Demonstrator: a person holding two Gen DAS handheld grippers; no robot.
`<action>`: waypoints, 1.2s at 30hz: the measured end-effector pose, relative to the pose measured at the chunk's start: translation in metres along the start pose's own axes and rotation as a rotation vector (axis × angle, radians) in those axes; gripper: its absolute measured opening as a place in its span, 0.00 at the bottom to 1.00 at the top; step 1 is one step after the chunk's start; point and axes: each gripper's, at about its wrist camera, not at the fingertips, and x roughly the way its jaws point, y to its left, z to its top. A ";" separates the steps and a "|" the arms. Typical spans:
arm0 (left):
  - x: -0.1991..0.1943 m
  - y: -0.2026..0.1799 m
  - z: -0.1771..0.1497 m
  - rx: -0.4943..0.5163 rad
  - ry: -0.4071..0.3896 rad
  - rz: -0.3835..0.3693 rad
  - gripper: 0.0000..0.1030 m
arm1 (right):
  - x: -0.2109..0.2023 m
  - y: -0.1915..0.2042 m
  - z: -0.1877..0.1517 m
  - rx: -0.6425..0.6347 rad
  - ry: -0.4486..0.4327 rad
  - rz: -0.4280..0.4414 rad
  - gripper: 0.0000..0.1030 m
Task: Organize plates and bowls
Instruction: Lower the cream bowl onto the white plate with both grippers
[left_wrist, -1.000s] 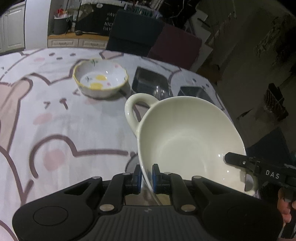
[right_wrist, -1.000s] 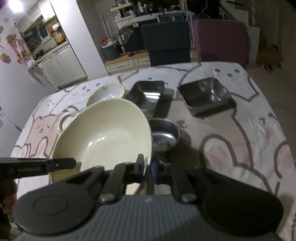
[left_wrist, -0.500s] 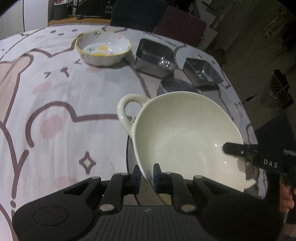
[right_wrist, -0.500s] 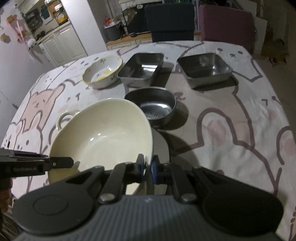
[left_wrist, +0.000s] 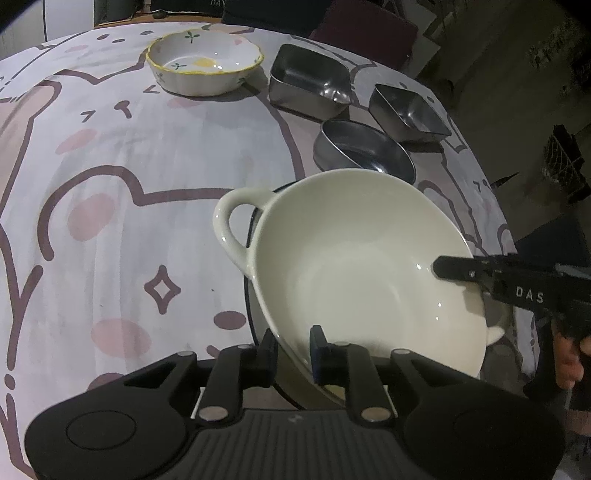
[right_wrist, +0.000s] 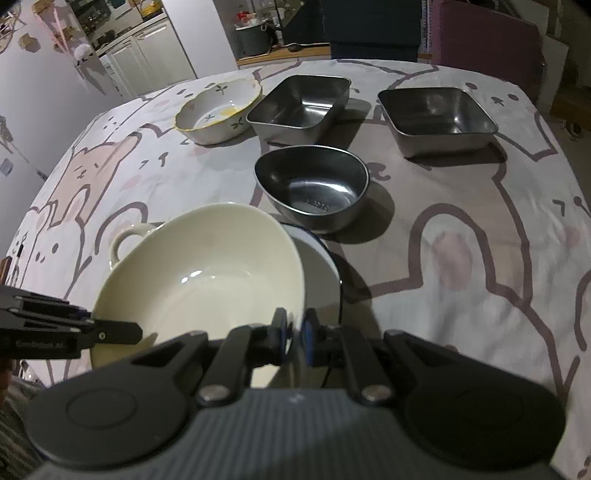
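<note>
Left wrist: your left gripper (left_wrist: 293, 345) has just been opening, jaws loose astride the cream bowl (left_wrist: 354, 266) rim; beyond the bowl sit a round steel bowl (left_wrist: 364, 153) and floral bowl (left_wrist: 205, 66).

Right wrist: your right gripper (right_wrist: 293, 332) clamps the bowl's rim over a blue-rimmed plate (right_wrist: 321, 266), mostly hidden.

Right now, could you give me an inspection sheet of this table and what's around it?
Surface: bear-print tablecloth, lying flat.
Job's things: cream two-handled bowl tilted over blue-rimmed plate; contact unclear. Floral bowl, oval steel bowl, rectangular steel tray and square steel tray stand apart, empty.
Clutter: nothing seen.
Grippers: left gripper jaws have just been opening, bowl rim between them; right gripper shut on the opposite rim.
Cables: nothing seen.
Surroundings: maroon chair, white cabinets; dim room.
</note>
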 end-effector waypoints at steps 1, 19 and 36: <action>0.000 -0.001 -0.001 0.002 0.001 0.000 0.20 | 0.001 -0.001 0.000 -0.005 0.000 0.002 0.12; 0.008 -0.006 -0.003 0.029 0.022 -0.005 0.23 | 0.024 -0.009 0.007 -0.006 0.040 -0.011 0.14; 0.008 -0.001 -0.004 0.025 0.024 -0.040 0.24 | 0.027 -0.009 0.018 0.056 0.041 -0.031 0.17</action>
